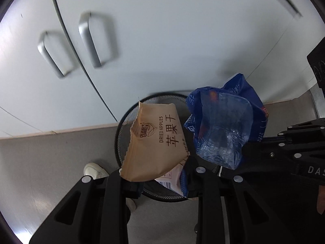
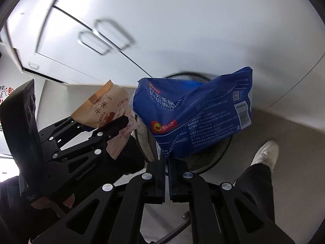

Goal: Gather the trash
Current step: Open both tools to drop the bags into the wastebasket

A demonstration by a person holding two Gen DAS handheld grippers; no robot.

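Observation:
A tan dried-apple packet (image 1: 154, 142) hangs in my left gripper (image 1: 161, 180), which is shut on its lower edge together with a white and blue wrapper (image 1: 172, 179) behind it. My right gripper (image 2: 168, 160) is shut on the bottom corner of a crumpled blue tissue bag (image 2: 199, 111). A round black mesh bin (image 1: 126, 122) stands on the floor directly under both items, its rim (image 2: 215, 160) showing below the bag. From the right wrist view the left gripper (image 2: 119, 130) is at the left with the tan packet (image 2: 101, 107). From the left wrist view the right gripper (image 1: 246, 150) holds the blue bag (image 1: 223, 122) beside the packet.
White cabinet doors with grey handles (image 1: 91, 40) rise behind the bin. The floor (image 1: 50, 162) is grey. A person's white shoe (image 2: 266, 152) and black trouser leg (image 2: 256, 183) stand right of the bin, and another shoe (image 1: 95, 169) shows at its left.

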